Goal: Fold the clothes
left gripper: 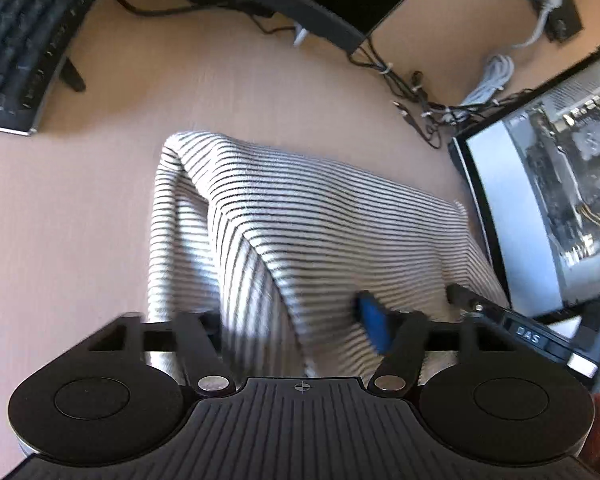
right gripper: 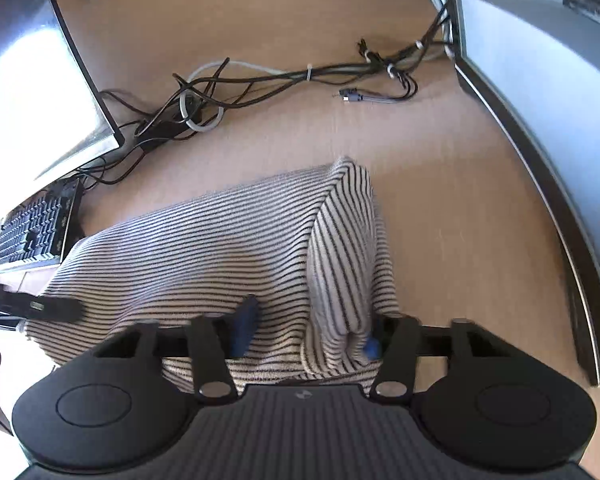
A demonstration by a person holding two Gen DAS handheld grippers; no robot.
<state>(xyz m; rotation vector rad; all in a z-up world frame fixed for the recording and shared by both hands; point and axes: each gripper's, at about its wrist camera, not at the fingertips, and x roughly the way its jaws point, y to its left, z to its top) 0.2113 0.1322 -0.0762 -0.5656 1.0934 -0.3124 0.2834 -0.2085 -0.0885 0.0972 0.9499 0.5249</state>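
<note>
A white garment with thin black stripes [left gripper: 320,216] hangs lifted over the wooden desk [left gripper: 80,216], stretched between both grippers. My left gripper [left gripper: 296,328] is shut on one near corner of it; a blue fingertip [left gripper: 370,320] shows against the cloth, the other is hidden in the fold. My right gripper [right gripper: 308,332] is shut on the other near corner of the garment [right gripper: 220,240], with blue fingertips [right gripper: 246,324] partly wrapped by cloth. The far edge of the garment droops toward the desk. The other gripper's tip shows in the left wrist view [left gripper: 472,300] and the right wrist view [right gripper: 48,306].
A black keyboard [left gripper: 20,40] lies at the far left. A monitor [left gripper: 548,208] stands at the right, another monitor [right gripper: 32,92] at the left of the right wrist view. Bundled cables [right gripper: 260,80] run along the back of the desk [right gripper: 460,220].
</note>
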